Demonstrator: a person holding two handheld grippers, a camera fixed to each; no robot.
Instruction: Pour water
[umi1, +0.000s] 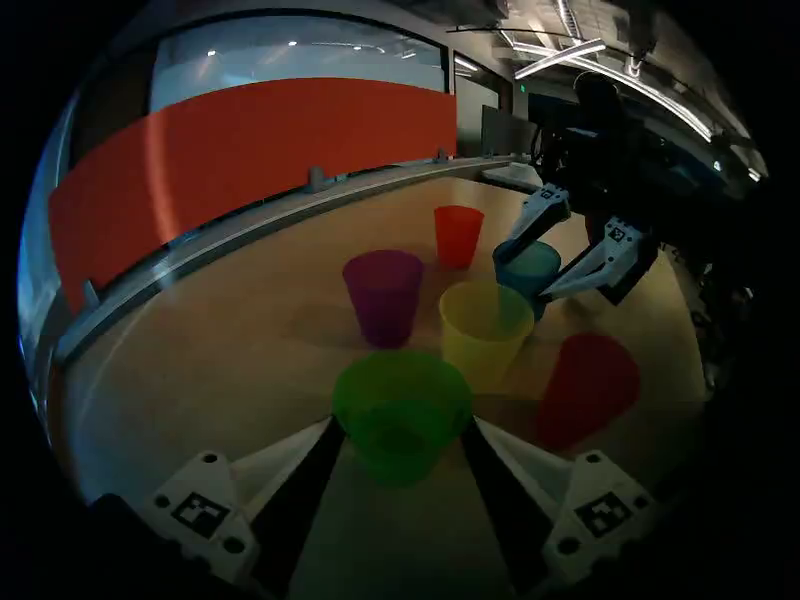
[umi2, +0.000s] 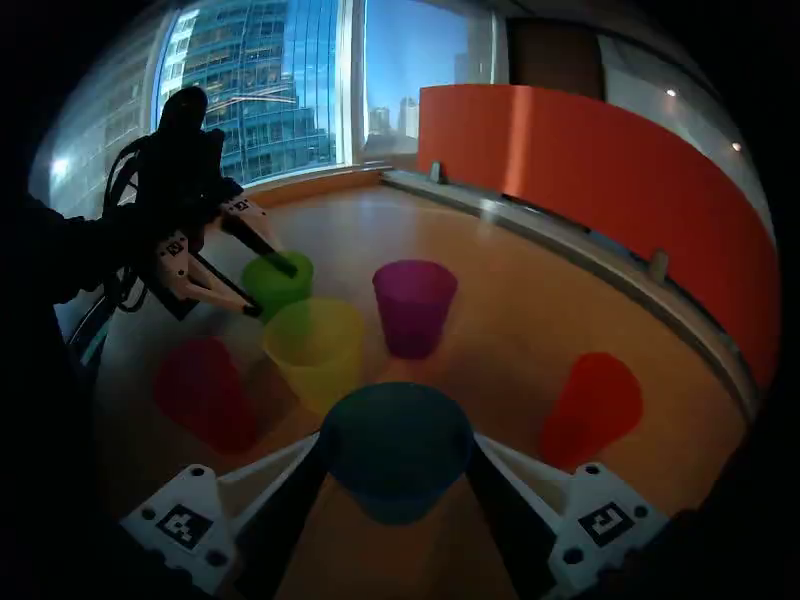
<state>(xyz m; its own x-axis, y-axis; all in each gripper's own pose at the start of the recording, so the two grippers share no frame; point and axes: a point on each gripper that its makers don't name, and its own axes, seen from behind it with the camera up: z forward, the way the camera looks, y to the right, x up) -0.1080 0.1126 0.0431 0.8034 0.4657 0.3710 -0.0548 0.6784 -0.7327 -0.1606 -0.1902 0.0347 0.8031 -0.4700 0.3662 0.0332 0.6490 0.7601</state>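
**Two grippers each clamped on an upright cup amid a cluster of coloured cups**

In the left gripper view, the left gripper (umi1: 402, 428) sits at the bottom centre of the frame. Its two fingers press on either side of a translucent green cup (umi1: 402, 395). The cup stands upright, long axis vertical, with its open mouth facing up. Whether it holds water cannot be told.

In the right gripper view, the right gripper (umi2: 397, 445) is likewise at the bottom centre. Its fingers are closed on the sides of a dark blue cup (umi2: 397, 470), also upright with its mouth up. Its contents are too dark to make out.

The other cups crowd the pale wooden table (umi1: 230, 350) between the two held cups. In the left gripper view, a yellow cup (umi1: 486, 325) stands just above and right of the green one, directly between it and the blue cup. A purple cup (umi1: 384, 297) stands near it on the left. An orange cup (umi1: 458, 235) stands farther up, at centre frame. A red cup (umi1: 588, 388) sits at lower right, and which way its mouth faces is unclear.

A long orange wall panel (umi1: 250, 150) runs along the table's far edge across the upper left. In the right gripper view, tall windows (umi2: 270, 80) fill the upper left, showing buildings outside
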